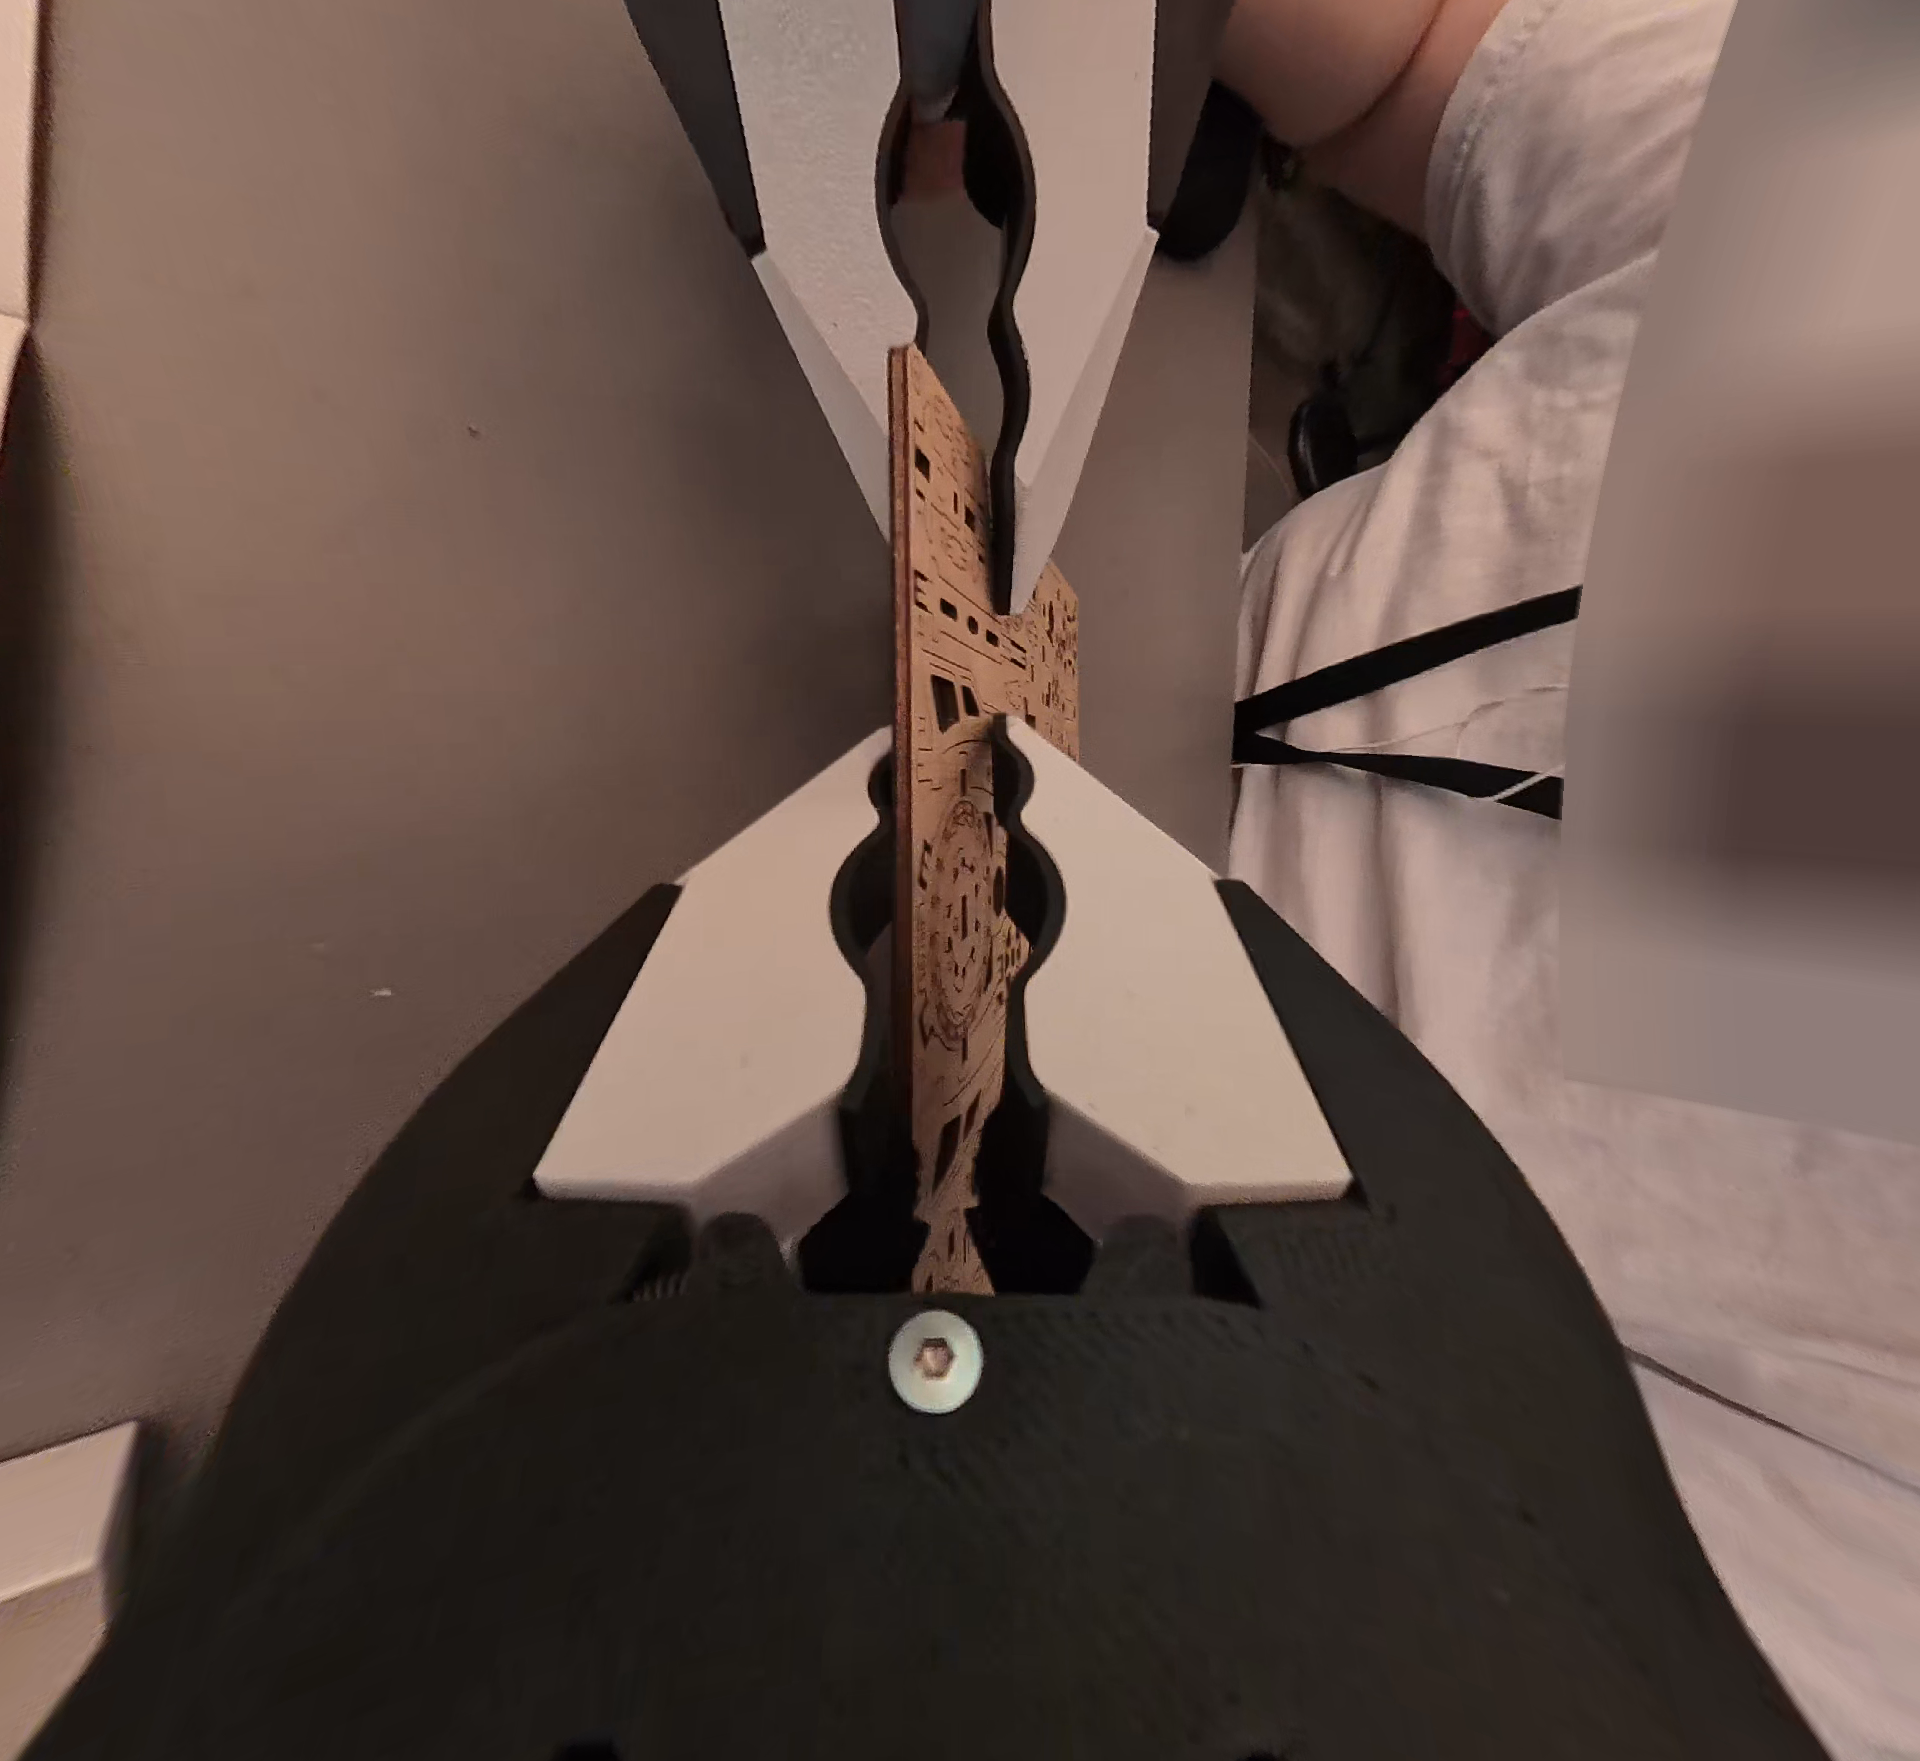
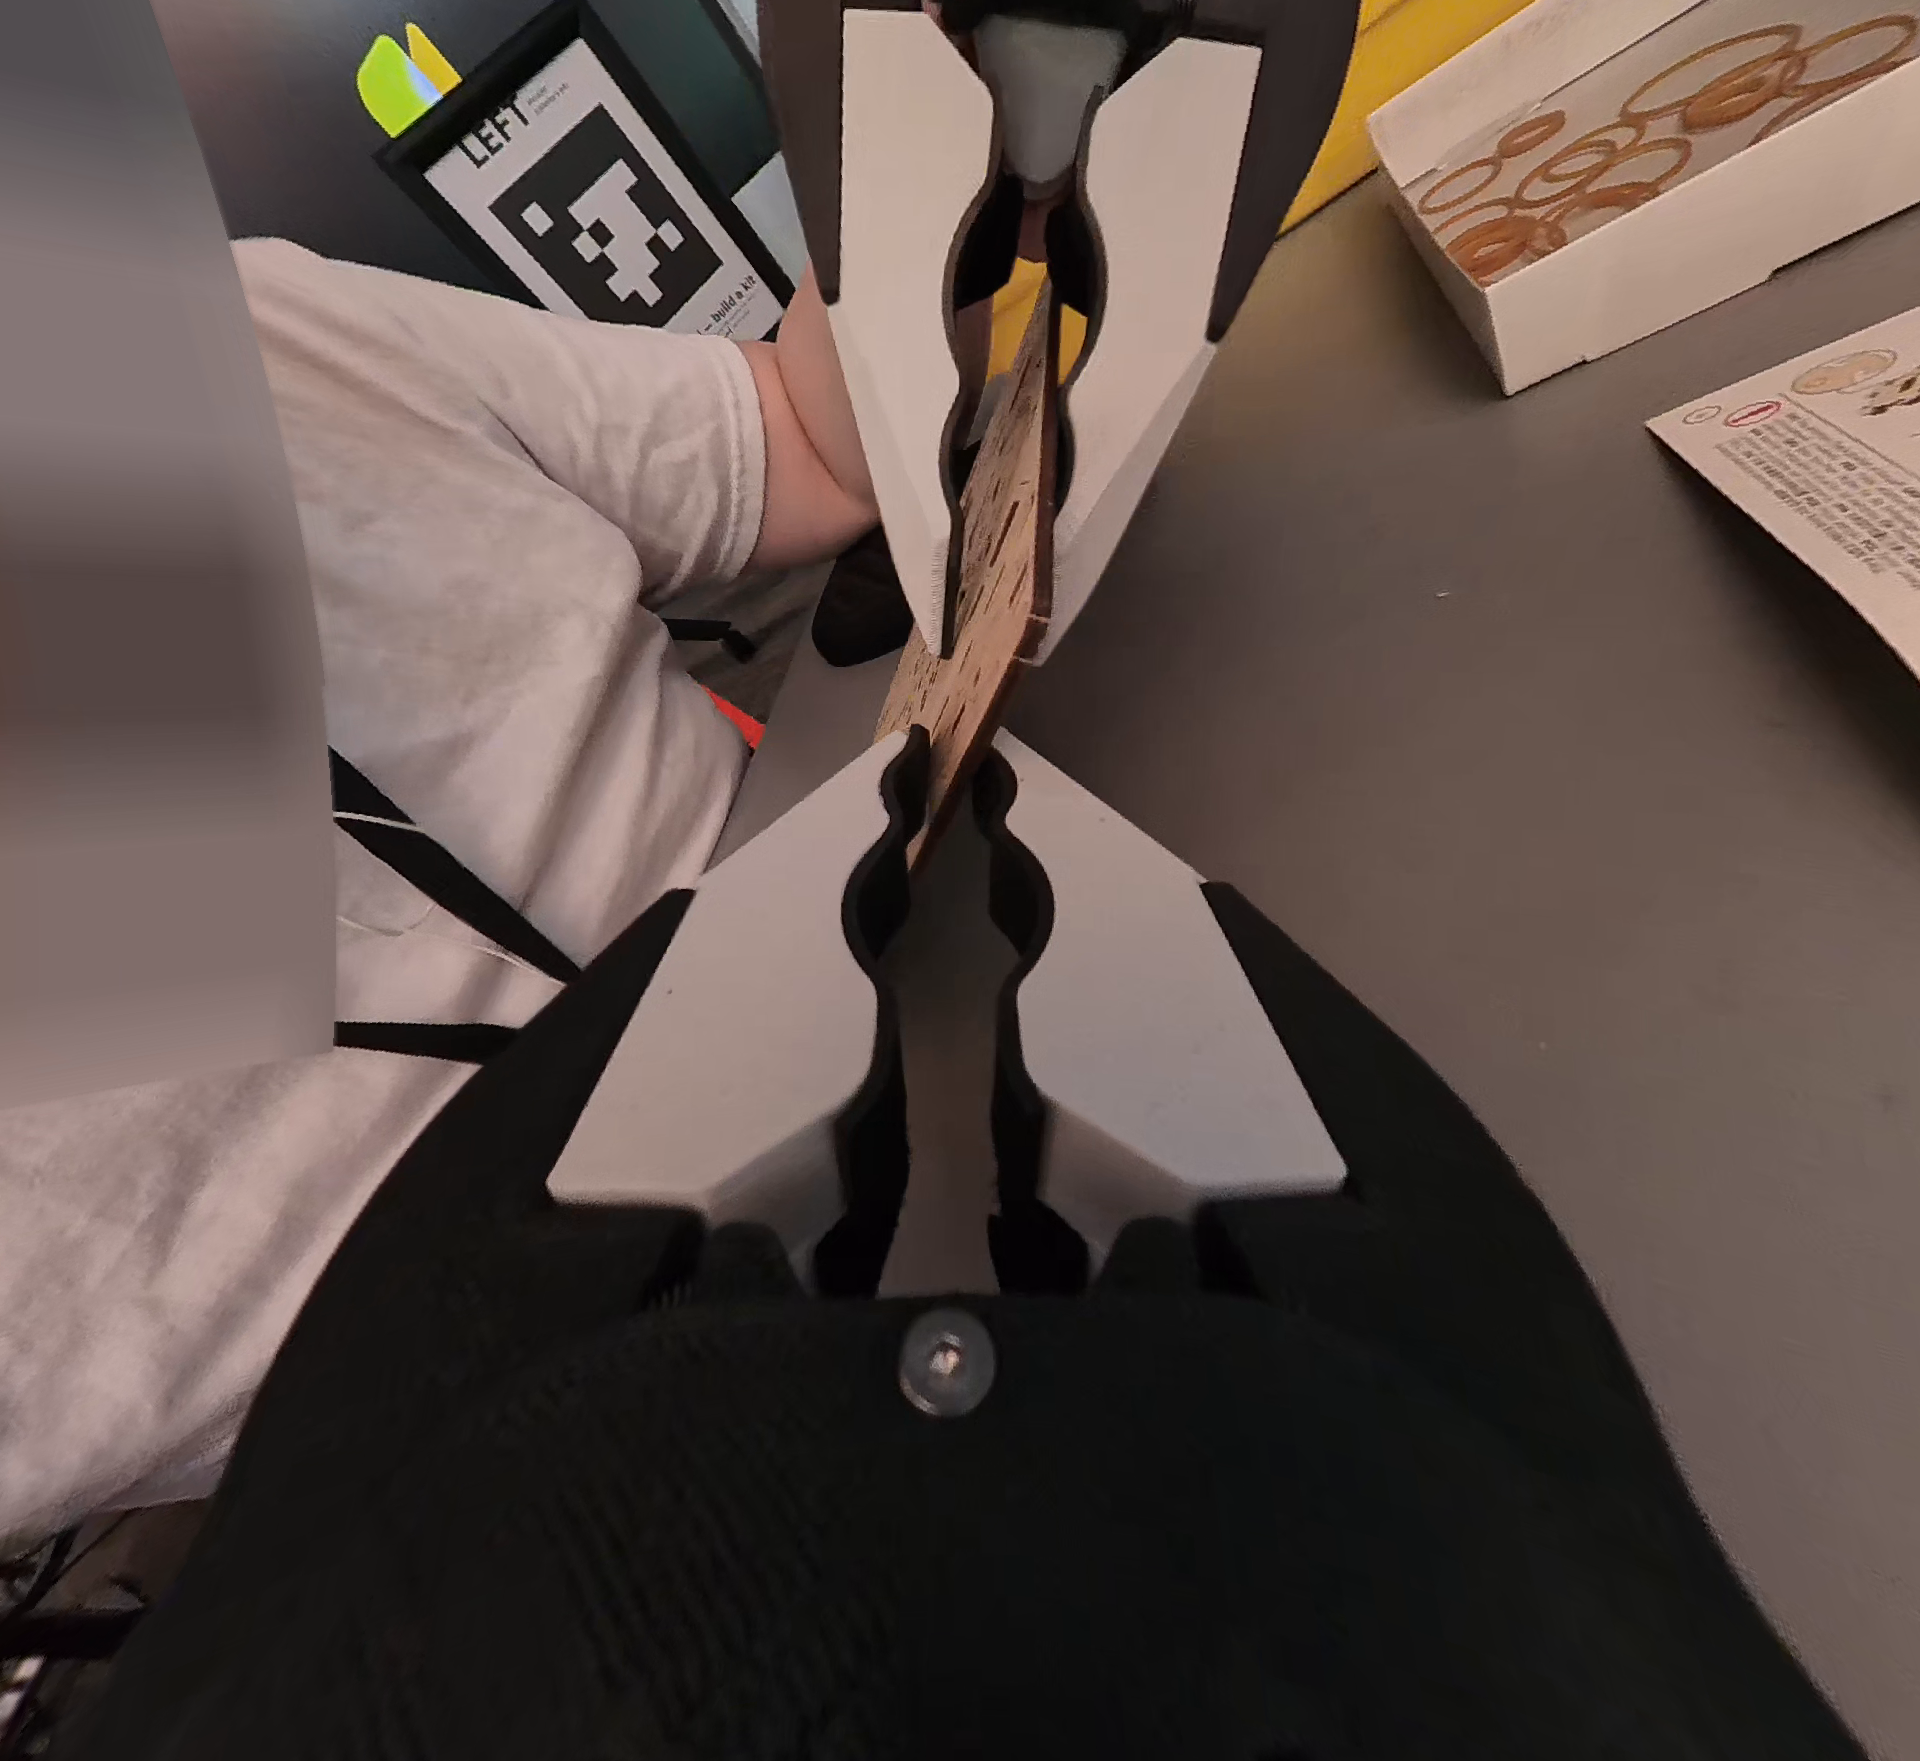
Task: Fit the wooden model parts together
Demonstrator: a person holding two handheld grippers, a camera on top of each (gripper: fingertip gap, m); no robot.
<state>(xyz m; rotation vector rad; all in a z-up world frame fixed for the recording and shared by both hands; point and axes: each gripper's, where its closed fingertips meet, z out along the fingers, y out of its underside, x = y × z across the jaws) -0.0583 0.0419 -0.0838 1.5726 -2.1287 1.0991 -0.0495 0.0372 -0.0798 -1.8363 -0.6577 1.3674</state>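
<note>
One thin laser-cut wooden panel (image 1: 966,662) with engraved patterns is held in the air, edge-on, between both grippers. My left gripper (image 1: 940,745) is shut on its near end, and the panel runs back between the fingers. My right gripper (image 1: 956,568) faces it from the top and is shut on the far end. In the right wrist view the panel (image 2: 997,516) runs tilted from my right gripper (image 2: 951,761) up into the left gripper (image 2: 992,651). No second wooden part shows in either grip.
A grey table (image 2: 1403,776) lies below. A white box (image 2: 1621,298) with several wooden rings sits at the far right, with a printed instruction sheet (image 2: 1808,485) nearer. A framed marker card (image 2: 603,215) stands at the left. A person's sleeve (image 2: 468,464) is close on the left.
</note>
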